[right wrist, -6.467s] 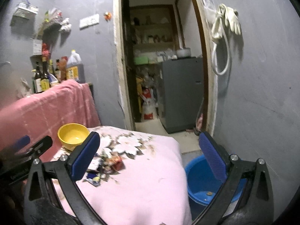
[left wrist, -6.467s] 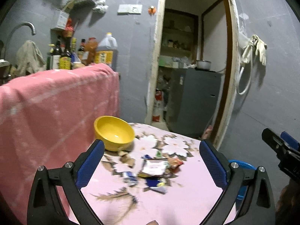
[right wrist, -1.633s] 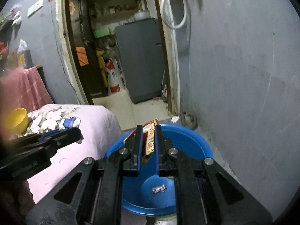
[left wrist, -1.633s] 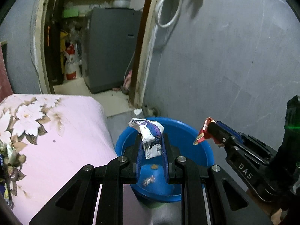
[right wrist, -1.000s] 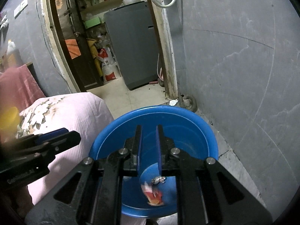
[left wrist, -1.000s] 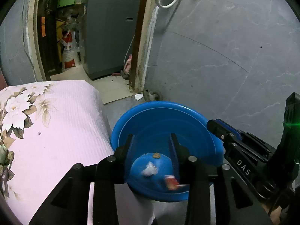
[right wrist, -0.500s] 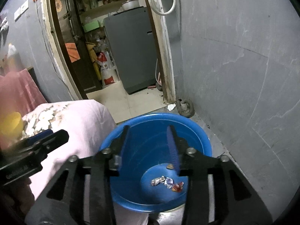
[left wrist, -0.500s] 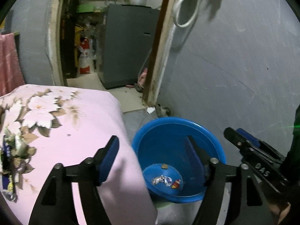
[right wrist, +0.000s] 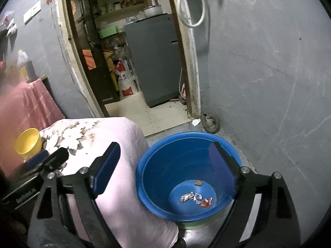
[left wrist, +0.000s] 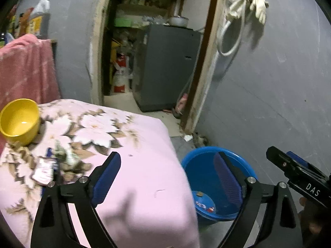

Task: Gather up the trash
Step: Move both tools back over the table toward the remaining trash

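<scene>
Three crumpled wrappers [right wrist: 195, 198] lie in the blue basin's [right wrist: 157, 161] bottom; more wrappers [left wrist: 51, 163] lie heaped near the basin, on the pink cloth.

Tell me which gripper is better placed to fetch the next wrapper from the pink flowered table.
Probably left: the open left gripper faces the crumpled wrappers, while the open right gripper hangs over the blue plastic basin.

Blue basin [left wrist: 206, 161]: near wall and part of floor hidden behind left gripper's right finger [left wrist: 227, 177]; wrappers [right wrist: 196, 199] on basin floor too small to identify. Litter heap [left wrist: 51, 165] left of basin, on pink floral cloth [left wrist: 144, 175]: blurred, printing unreadable. Bottles [left wrist: 39, 14] far left of basin: smeared, cut by frame edge. Right gripper [left wrist: 298, 175] beside basin: cropped at frame edge.
</scene>
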### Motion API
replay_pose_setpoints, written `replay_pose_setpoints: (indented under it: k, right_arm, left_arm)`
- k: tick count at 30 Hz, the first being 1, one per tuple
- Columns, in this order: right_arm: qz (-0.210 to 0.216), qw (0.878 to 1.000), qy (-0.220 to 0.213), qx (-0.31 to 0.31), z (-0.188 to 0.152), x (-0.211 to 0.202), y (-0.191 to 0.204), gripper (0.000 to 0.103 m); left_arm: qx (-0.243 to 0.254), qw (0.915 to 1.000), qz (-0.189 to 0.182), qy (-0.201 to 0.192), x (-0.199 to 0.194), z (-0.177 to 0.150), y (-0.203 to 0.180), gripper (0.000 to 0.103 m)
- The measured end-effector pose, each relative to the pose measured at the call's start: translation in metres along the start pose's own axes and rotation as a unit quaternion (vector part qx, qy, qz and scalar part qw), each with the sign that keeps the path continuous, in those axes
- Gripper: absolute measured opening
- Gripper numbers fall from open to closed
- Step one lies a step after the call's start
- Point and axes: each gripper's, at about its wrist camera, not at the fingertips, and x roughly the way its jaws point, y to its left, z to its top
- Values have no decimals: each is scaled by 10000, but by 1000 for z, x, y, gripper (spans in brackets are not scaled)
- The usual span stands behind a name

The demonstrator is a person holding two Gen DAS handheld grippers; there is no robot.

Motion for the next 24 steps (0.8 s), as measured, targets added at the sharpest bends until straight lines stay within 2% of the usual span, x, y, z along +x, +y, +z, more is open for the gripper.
replay_pose_setpoints:
  k: [6, 13, 19, 24]
  right_arm:
    - [48, 9997, -122, -184, 1, -19, 30, 103]
    - [151, 9987, -285, -397, 1, -37, 65, 103]
    - [310, 9966, -466, -612, -3, -54, 95, 103]
    - [528, 9923, -842, -742, -8, -71, 122, 103]
  left_arm:
    - [-138, 9989, 314, -325, -40, 2, 25, 96]
    - [-281, 9958, 649, -577, -78, 1, 55, 96]
    - [-367, 9909, 963, -860, -115, -2, 82, 96]
    - [-370, 9848, 1255, -1139, -143, -6, 100, 96]
